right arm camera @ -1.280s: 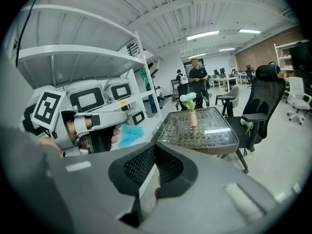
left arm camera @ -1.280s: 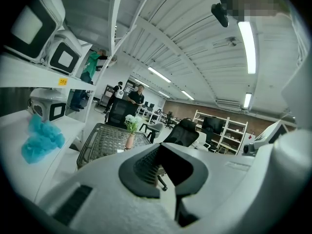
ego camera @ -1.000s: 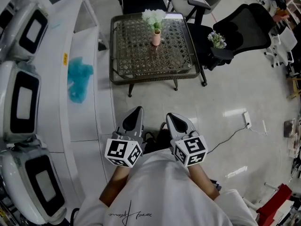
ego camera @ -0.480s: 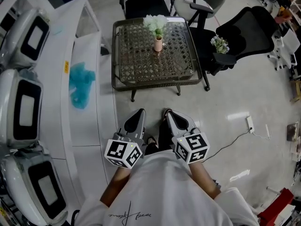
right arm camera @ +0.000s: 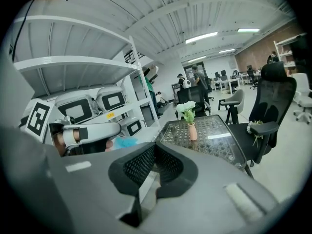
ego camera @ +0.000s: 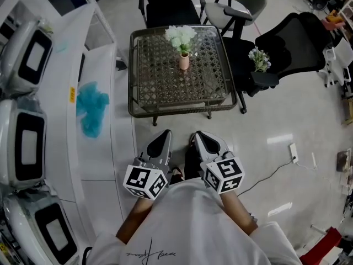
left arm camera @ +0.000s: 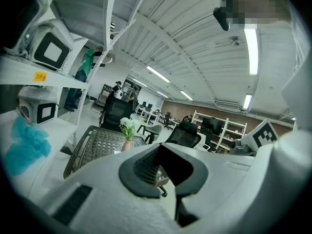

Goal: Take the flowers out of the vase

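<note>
Lying on the white shelf [ego camera: 99, 148], a teal cloth [ego camera: 91, 108] is recorded. The left gripper [ego camera: 161, 142] is held with jaws pressed together, nothing between them; the flowers [ego camera: 181, 36] are stood upright in the pink vase [ego camera: 184, 62] on the woven table [ego camera: 160, 87], well apart ahead. The right gripper [ego camera: 205, 143] is likewise closed and empty.

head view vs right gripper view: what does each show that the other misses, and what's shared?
Head view only: the person's white shirt, a power strip on the floor. Right gripper view only: ceiling lights, people standing far back. Both: the wicker table, the pink vase holding white flowers, the small bouquet on the black chair, the teal cloth.
</note>
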{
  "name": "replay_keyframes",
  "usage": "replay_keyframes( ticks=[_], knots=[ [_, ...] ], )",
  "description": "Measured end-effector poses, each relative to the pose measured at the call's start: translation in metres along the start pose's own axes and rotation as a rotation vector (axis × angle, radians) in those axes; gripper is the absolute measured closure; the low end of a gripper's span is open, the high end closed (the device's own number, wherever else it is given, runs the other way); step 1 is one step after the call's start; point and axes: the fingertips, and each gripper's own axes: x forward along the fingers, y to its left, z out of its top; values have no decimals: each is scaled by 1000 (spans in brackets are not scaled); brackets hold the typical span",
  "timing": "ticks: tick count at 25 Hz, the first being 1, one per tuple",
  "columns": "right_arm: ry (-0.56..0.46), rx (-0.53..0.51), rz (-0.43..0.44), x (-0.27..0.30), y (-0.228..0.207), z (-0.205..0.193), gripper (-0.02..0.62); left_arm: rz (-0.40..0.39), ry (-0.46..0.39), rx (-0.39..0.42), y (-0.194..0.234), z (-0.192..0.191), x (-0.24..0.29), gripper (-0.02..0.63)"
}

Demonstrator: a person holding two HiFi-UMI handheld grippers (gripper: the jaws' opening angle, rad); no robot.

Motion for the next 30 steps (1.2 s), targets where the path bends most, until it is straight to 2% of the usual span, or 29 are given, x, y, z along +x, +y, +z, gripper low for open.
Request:
replay_keyframes(
  ticks=[20, 26, 30],
  knots=[
    [15, -8, 81, 70, -87, 65, 589, 53, 1, -3, 20, 35, 122, 601],
    [15, -2, 108, 80, -115, 78, 589, 69, 0, 61, 9, 44, 157, 601],
    [8, -15, 139, 84, -127, 87, 589, 81, -13, 59, 8, 48, 174, 601]
  ],
)
